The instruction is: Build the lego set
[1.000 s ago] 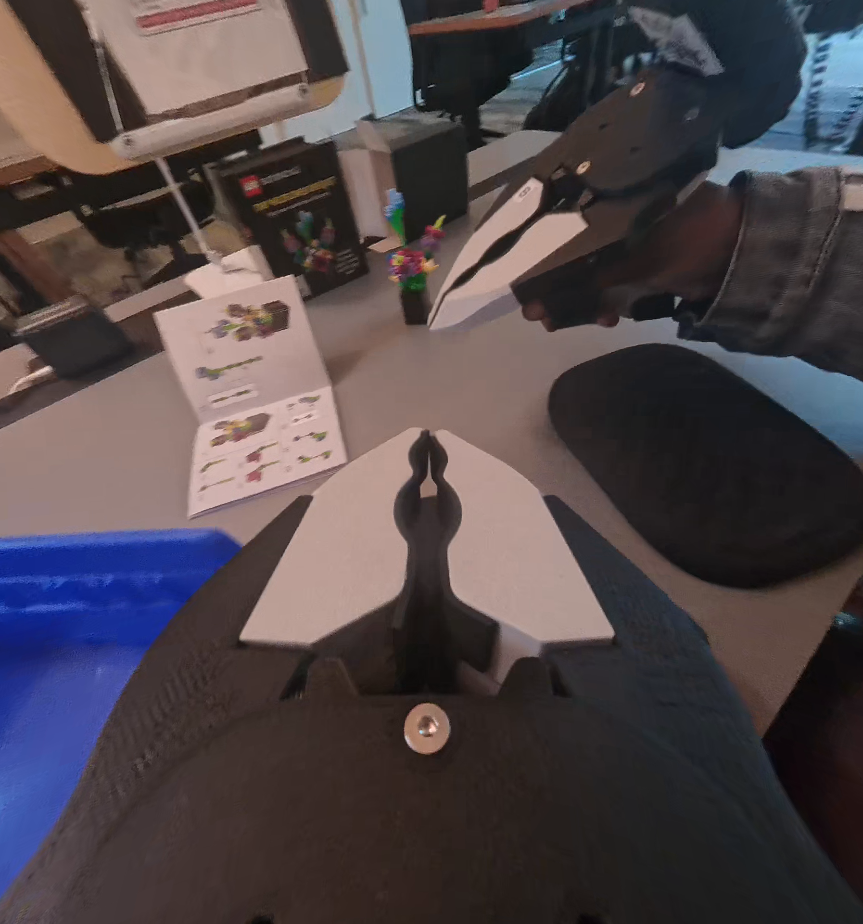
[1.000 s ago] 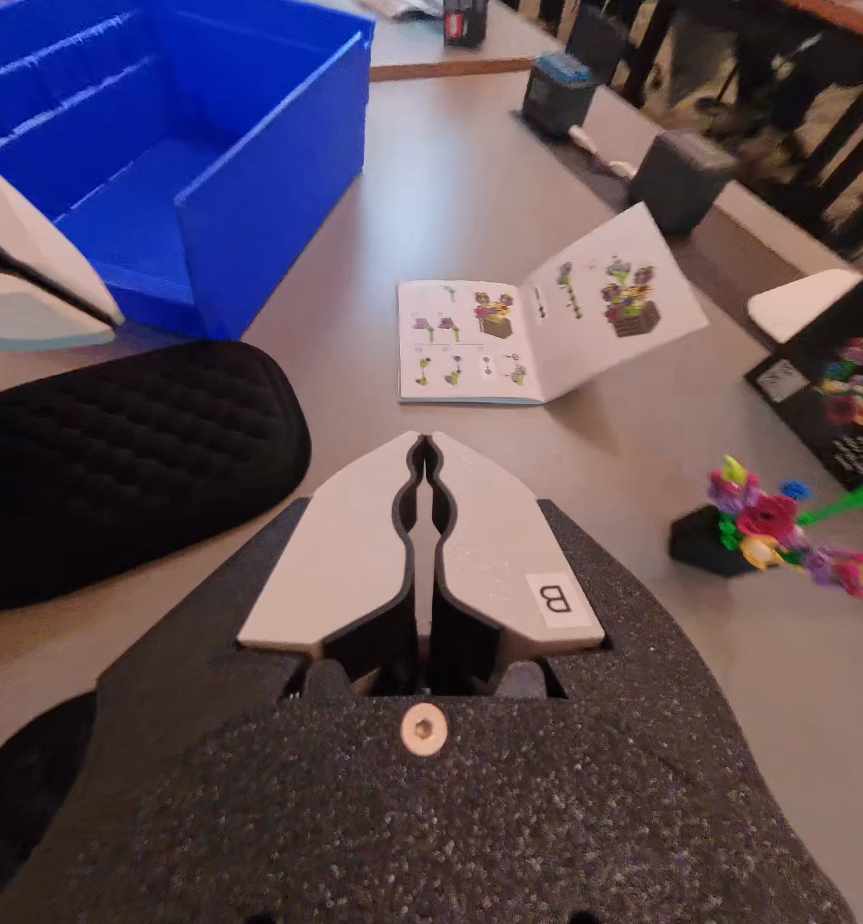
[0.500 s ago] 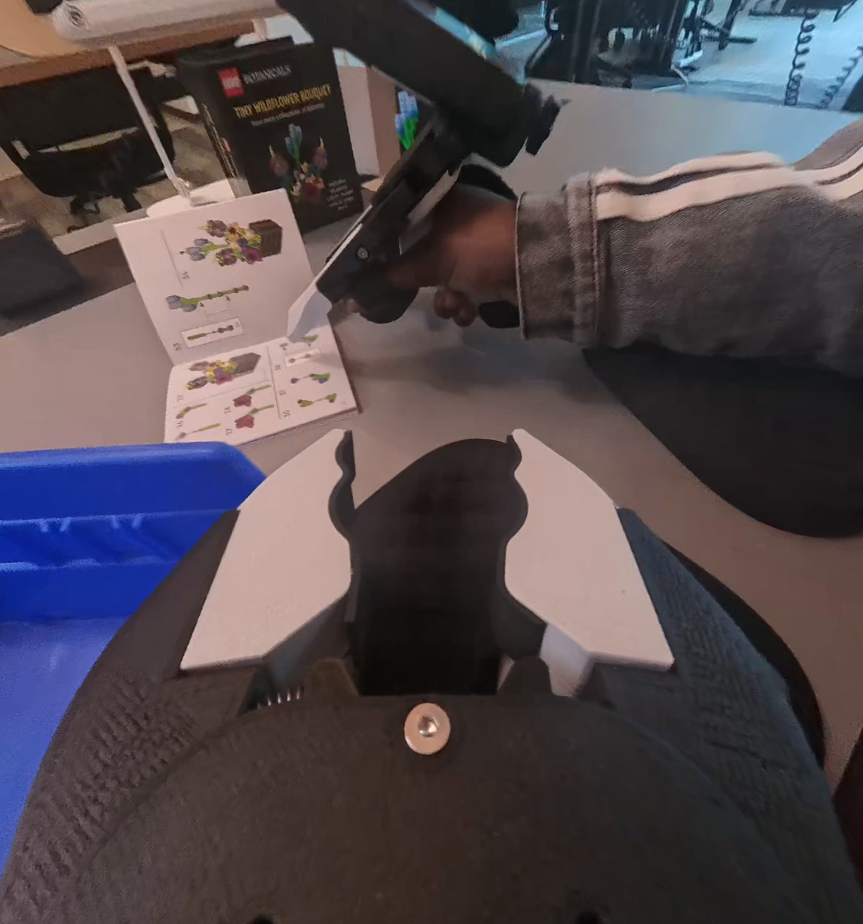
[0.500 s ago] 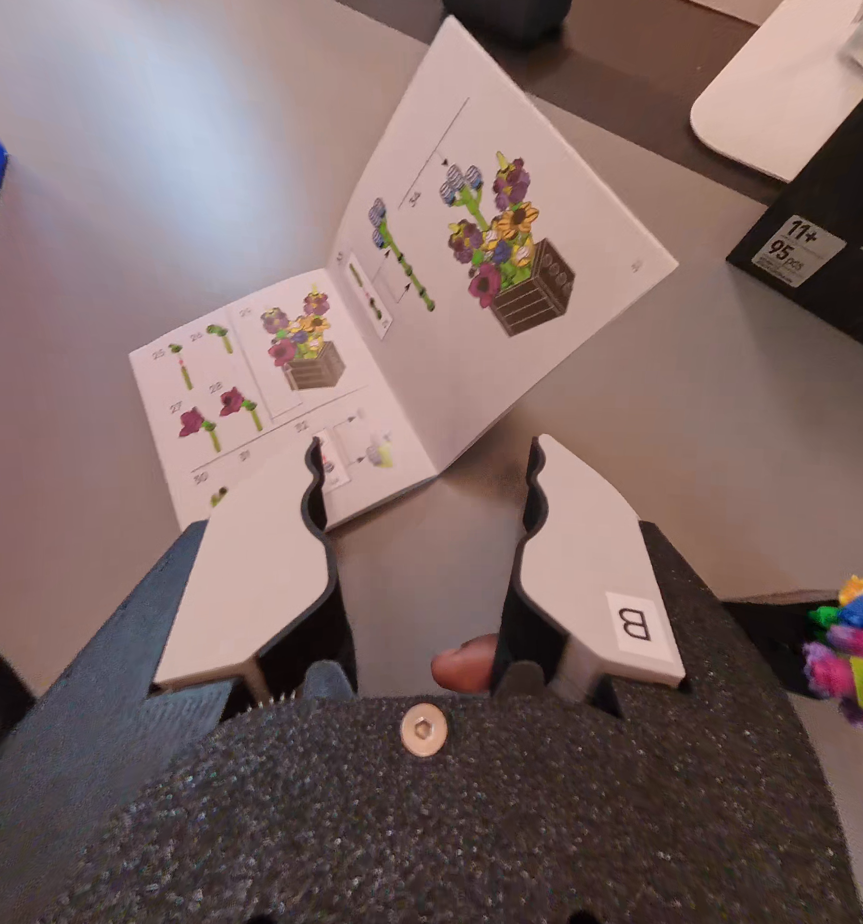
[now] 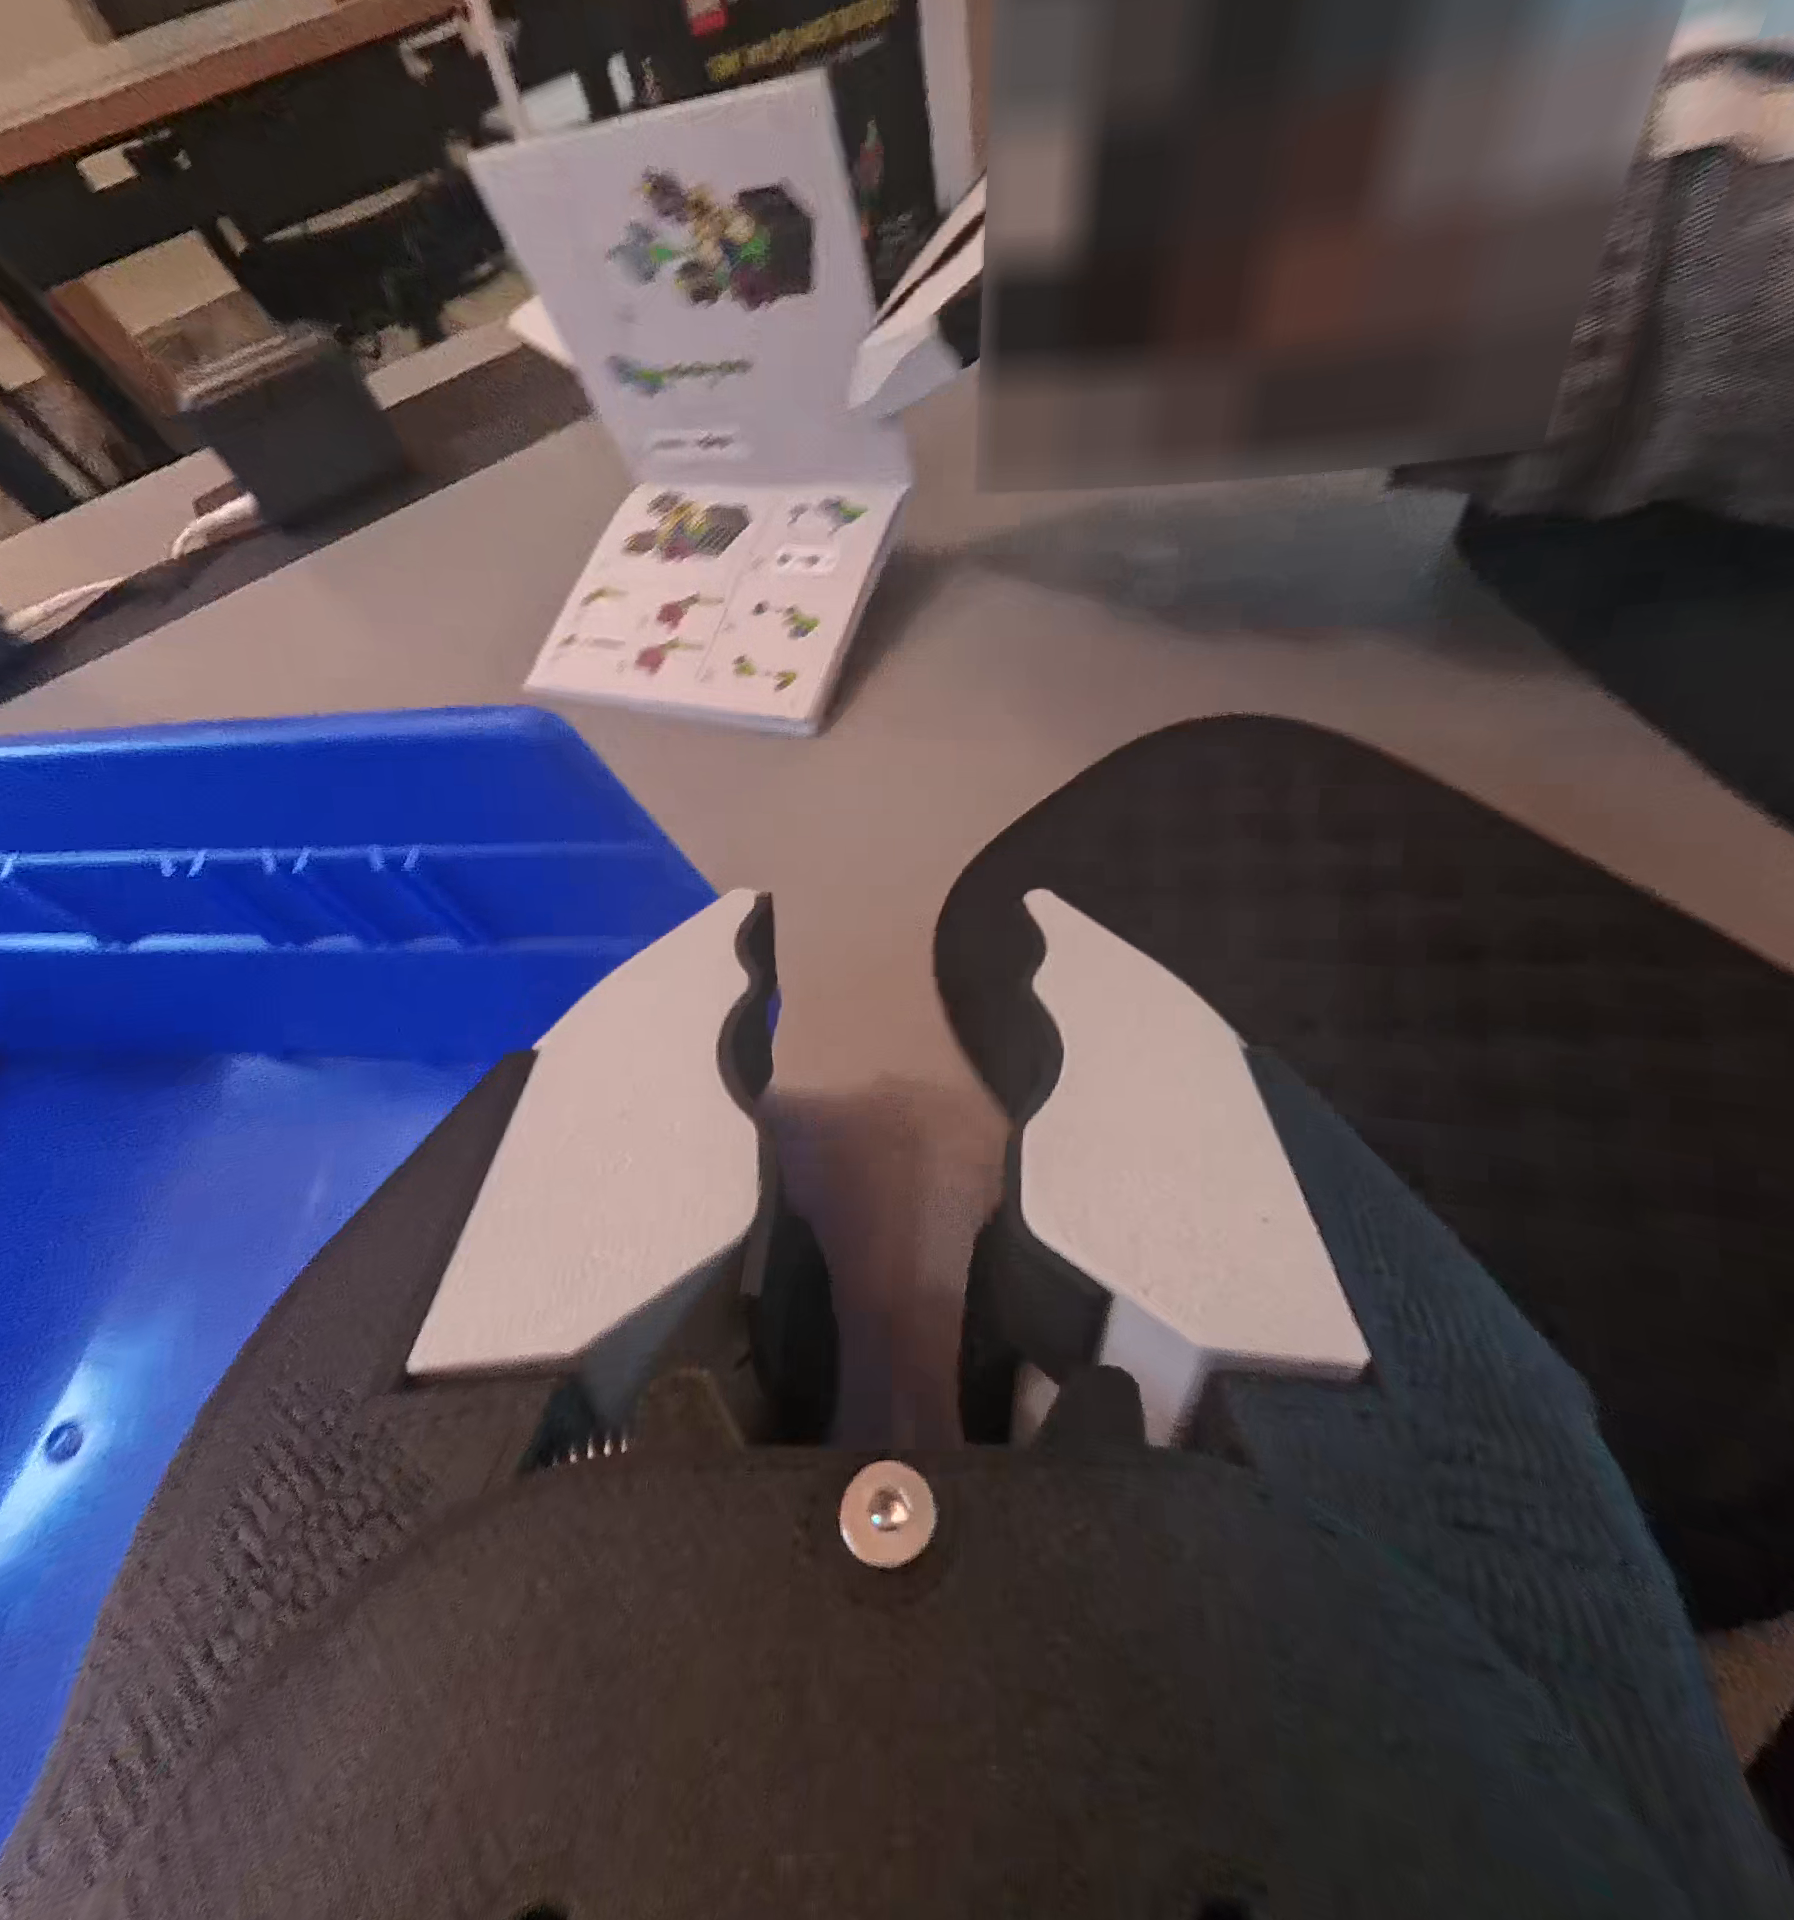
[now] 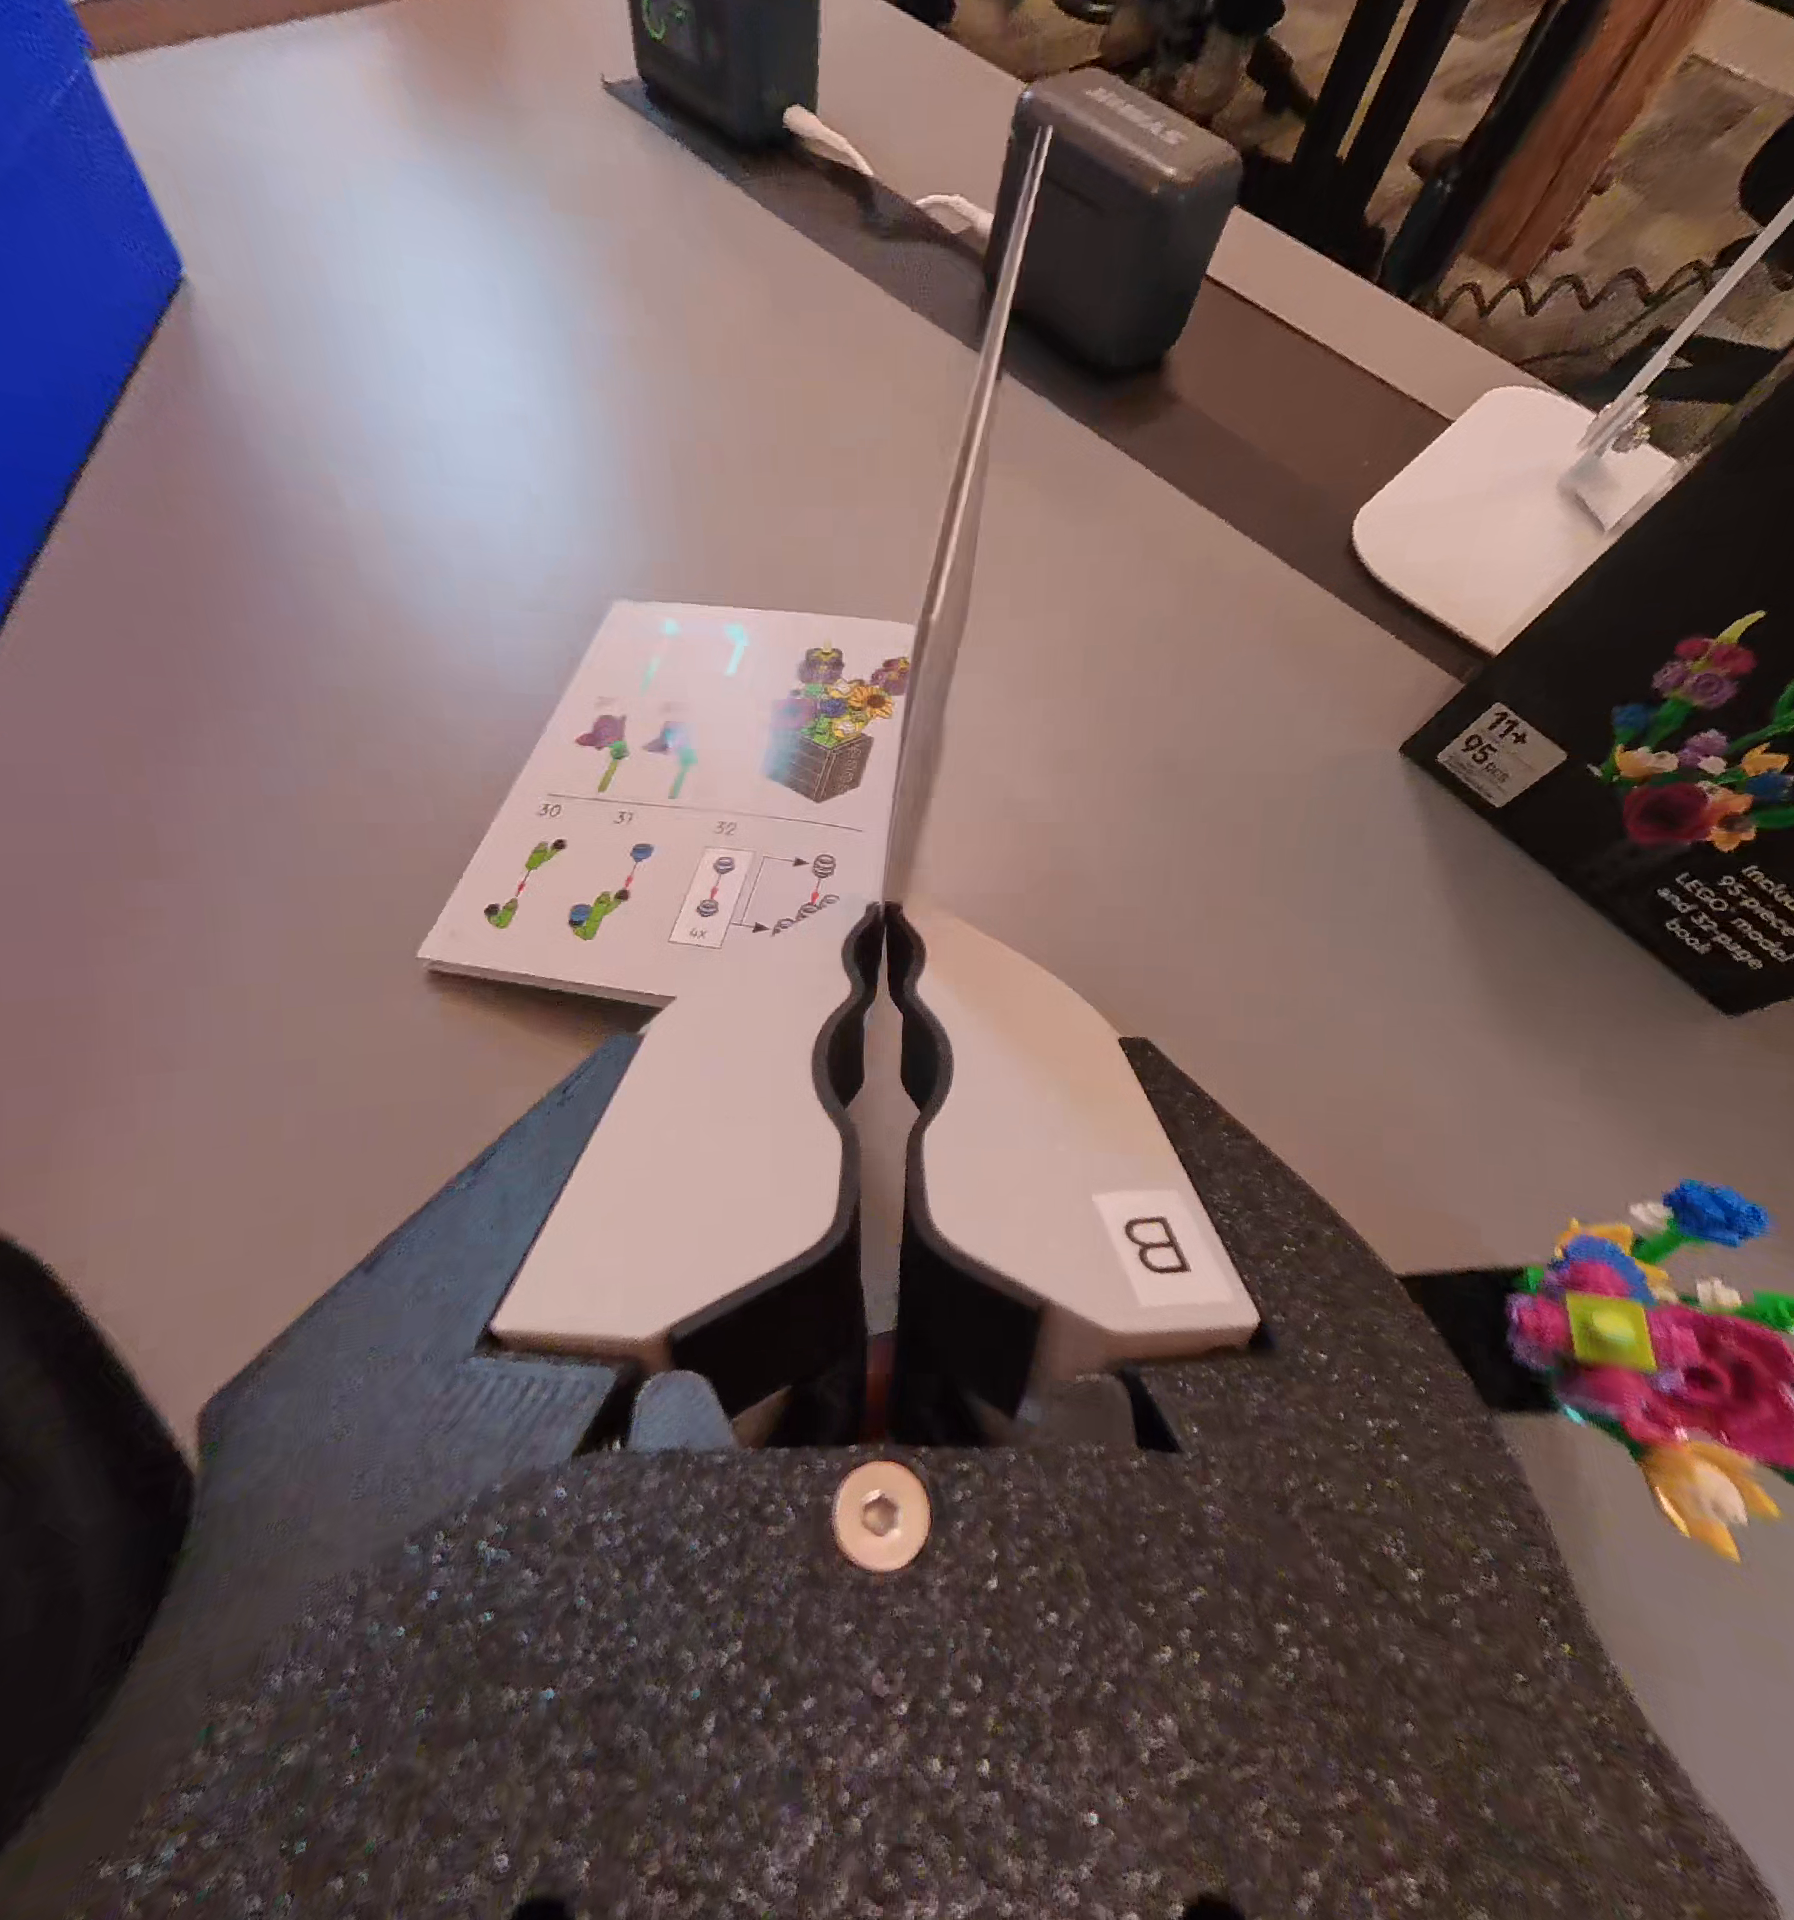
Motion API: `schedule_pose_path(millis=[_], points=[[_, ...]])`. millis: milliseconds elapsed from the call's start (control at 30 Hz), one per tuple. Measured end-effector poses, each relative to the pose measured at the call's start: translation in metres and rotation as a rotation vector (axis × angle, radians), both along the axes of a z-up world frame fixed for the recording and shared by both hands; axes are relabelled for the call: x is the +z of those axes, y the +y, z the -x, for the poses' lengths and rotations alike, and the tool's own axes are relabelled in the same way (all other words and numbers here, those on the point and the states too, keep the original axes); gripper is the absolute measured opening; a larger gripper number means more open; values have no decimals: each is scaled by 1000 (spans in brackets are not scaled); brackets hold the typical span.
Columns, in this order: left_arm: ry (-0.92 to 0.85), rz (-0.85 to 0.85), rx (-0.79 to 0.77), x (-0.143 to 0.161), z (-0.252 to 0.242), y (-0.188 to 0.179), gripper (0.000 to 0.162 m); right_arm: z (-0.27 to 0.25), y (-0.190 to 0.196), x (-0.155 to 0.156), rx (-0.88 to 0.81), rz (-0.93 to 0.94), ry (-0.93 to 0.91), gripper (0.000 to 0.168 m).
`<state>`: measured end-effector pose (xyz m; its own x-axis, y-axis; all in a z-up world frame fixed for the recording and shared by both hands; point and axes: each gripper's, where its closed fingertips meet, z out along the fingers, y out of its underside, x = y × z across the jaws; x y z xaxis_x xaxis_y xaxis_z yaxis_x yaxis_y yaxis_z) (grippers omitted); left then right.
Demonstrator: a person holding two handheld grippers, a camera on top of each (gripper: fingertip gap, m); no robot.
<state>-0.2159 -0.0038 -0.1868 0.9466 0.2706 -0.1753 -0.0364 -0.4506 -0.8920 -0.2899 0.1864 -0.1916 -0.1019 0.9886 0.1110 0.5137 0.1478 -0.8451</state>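
Observation:
The open instruction booklet [image 6: 664, 800] lies on the grey table, with one page [image 6: 960, 520] standing up, seen edge-on. My right gripper [image 6: 885, 914] is shut on the lower edge of that standing page. The built lego flower bouquet [image 6: 1682, 1361] in its black pot stands to the right of the gripper. In the left wrist view the booklet [image 5: 727, 592] is ahead, and the right gripper's fingertips [image 5: 903, 364] pinch its upright page [image 5: 685, 291]. My left gripper [image 5: 893, 904] is open and empty, low over the table between the blue bin and the black pad.
A blue bin [image 5: 249, 935] stands at the left and a black pad [image 5: 1444, 1091] lies at the right. The black lego box [image 6: 1703, 748], a white lamp base [image 6: 1475, 509] and a grey box [image 6: 1111, 208] stand beyond the booklet. A sleeved arm [image 5: 1703, 312] reaches in. Spacing between my two grippers at the tips: around 20 cm.
My right gripper moved to the booklet, opened, then shut on the standing page. My left gripper opened from shut and shifted toward the blue bin.

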Motion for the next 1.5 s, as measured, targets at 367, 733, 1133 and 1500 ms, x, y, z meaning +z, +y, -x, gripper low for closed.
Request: schedule_pose_path(millis=[367, 733, 1133, 1500], points=[[-86, 482, 251, -31, 33, -100, 34, -50, -11, 14, 48, 37, 20, 0], [29, 555, -160, -35, 73, -104, 28, -84, -18, 43, 76, 68, 96, 0], [3, 619, -548, -36, 119, -117, 26, -123, -7, 77, 25, 255, 234, 0], [-39, -314, -301, 108, 35, -45, 48, -193, 19, 53, -164, 364, 323, 0]])
